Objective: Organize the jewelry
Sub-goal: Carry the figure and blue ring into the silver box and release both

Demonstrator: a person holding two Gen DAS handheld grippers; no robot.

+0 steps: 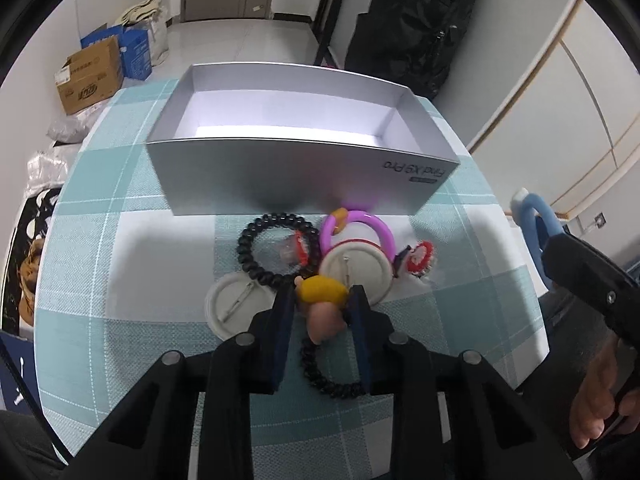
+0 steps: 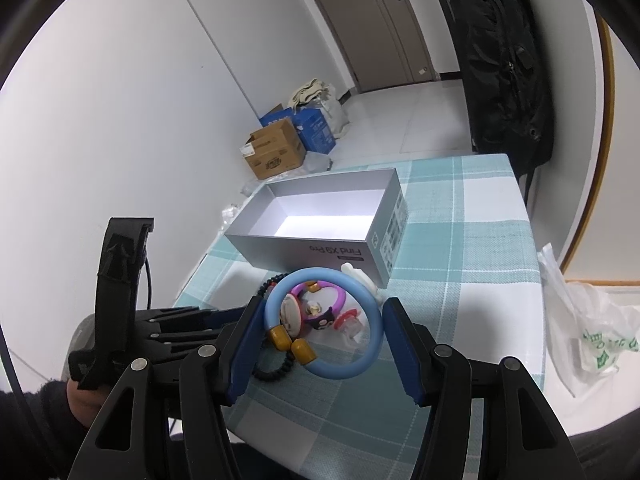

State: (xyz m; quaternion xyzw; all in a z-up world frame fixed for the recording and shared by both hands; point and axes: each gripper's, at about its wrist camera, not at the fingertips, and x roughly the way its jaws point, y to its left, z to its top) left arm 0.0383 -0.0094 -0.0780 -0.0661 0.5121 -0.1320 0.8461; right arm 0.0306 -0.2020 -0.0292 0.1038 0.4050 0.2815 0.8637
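Left gripper (image 1: 322, 300) pinched nearly closed — right gripper (image 2: 322, 320) clamped wide.

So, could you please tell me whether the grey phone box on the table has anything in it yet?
Empty. Both wrist views show only the bare white floor of the grey phone box; the jewellery still lies on the tablecloth in front of it.

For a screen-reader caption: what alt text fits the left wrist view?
The left gripper is shut on a yellow-and-pink charm of a black coil bracelet, above a checked tablecloth. Beyond lie badges, bracelets and an empty grey box.
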